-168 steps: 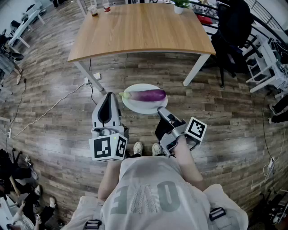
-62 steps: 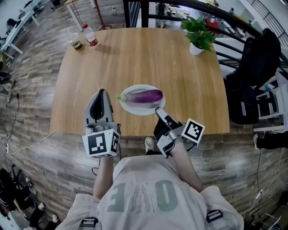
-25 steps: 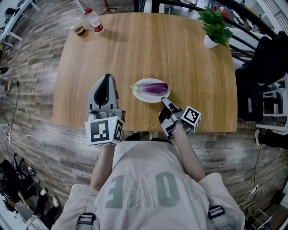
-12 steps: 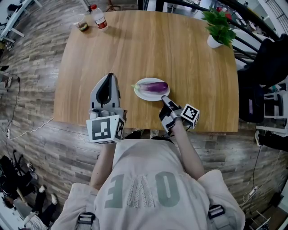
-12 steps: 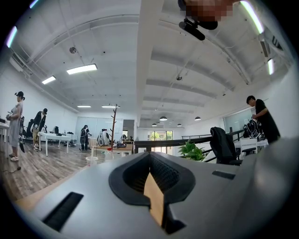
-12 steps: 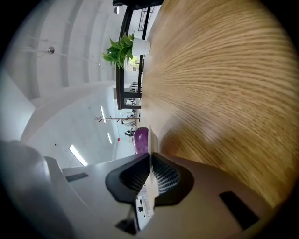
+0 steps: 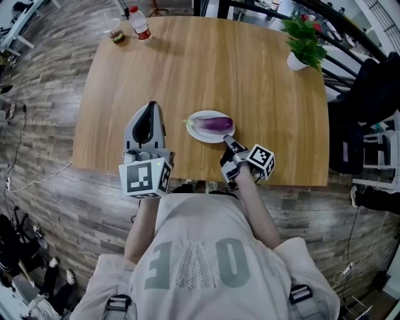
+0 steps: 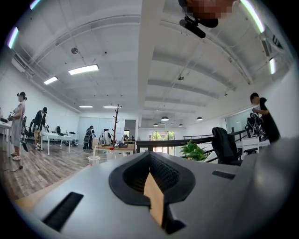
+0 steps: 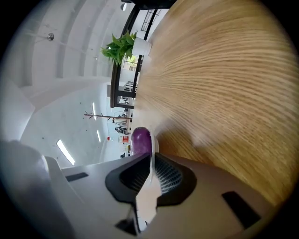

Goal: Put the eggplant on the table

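Note:
A purple eggplant (image 7: 217, 123) lies on a white plate (image 7: 199, 133) over the near middle of the wooden table (image 7: 206, 62). My right gripper (image 7: 228, 141) is shut on the plate's near rim. In the right gripper view the thin white plate rim (image 9: 152, 150) sits between the jaws, and the eggplant (image 9: 140, 139) shows just beyond it. The plate is low over the tabletop; I cannot tell whether it touches. To the left of the plate my left gripper (image 7: 149, 107) is held level above the table, shut and with nothing in it, and the left gripper (image 8: 152, 186) looks out over the room.
A water bottle (image 7: 139, 14) and a small cup (image 7: 115, 34) stand at the table's far left corner. A potted plant (image 7: 304, 40) is at the far right. A black chair (image 7: 369, 87) stands right of the table. People (image 8: 18, 123) stand far off.
The person walked from the bare floor up to the table with the plate. Over the last second my right gripper sank a little with the plate. The left gripper stayed still.

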### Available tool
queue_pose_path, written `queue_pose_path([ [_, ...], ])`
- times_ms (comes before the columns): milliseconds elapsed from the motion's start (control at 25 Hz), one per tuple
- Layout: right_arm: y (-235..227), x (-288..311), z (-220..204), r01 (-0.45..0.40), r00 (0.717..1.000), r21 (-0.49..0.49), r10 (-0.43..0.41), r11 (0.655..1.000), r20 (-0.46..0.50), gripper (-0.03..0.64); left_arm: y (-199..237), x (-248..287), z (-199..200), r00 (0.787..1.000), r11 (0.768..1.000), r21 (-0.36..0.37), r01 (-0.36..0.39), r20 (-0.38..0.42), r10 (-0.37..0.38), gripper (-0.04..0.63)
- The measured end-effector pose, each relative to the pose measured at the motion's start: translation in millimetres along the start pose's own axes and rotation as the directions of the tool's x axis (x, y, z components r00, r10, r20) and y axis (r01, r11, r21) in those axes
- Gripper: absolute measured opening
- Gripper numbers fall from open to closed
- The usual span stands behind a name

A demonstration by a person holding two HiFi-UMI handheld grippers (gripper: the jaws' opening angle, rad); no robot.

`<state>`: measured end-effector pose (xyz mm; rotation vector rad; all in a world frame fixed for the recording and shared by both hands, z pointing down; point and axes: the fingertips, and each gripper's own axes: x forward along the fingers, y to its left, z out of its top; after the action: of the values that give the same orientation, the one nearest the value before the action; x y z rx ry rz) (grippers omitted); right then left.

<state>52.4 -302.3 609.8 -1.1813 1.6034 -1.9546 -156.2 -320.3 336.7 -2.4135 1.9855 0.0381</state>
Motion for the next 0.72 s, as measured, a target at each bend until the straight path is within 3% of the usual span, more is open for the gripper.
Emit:
queue_pose_path([
  [160, 4.1, -1.5, 1.0, 0.01, 1.0, 0.011, -0.01, 1.0, 0.019, 0.032, 3.8, -0.2, 0.1, 1.0, 1.0, -0.003, -0.006, 0.004, 0.006, 0.009],
  [280, 5.3, -2.6, -1.5, 0.002, 1.0, 0.035, -0.002, 0.999, 0.003, 0.128, 4.5, -1.0, 0.9, 1.0, 1.0, 0.001, -0.012, 0.009, 0.012, 0.009],
  [400, 4.1, -4.3, -4.1, -0.005, 1.0, 0.07, 0.005, 0.998, -0.001, 0.156, 5.0, -0.6, 2.6, 1.0, 1.0, 0.004, -0.012, 0.015, 0.012, 0.009],
  [720, -10.9, -15.3, -2.3, 0.125, 0.991, 0.09, -0.129, 0.988, 0.038, 0.239, 2.3, 0.8, 6.5, 1.0, 1.0, 0.002, -0.005, 0.03, 0.005, 0.009],
])
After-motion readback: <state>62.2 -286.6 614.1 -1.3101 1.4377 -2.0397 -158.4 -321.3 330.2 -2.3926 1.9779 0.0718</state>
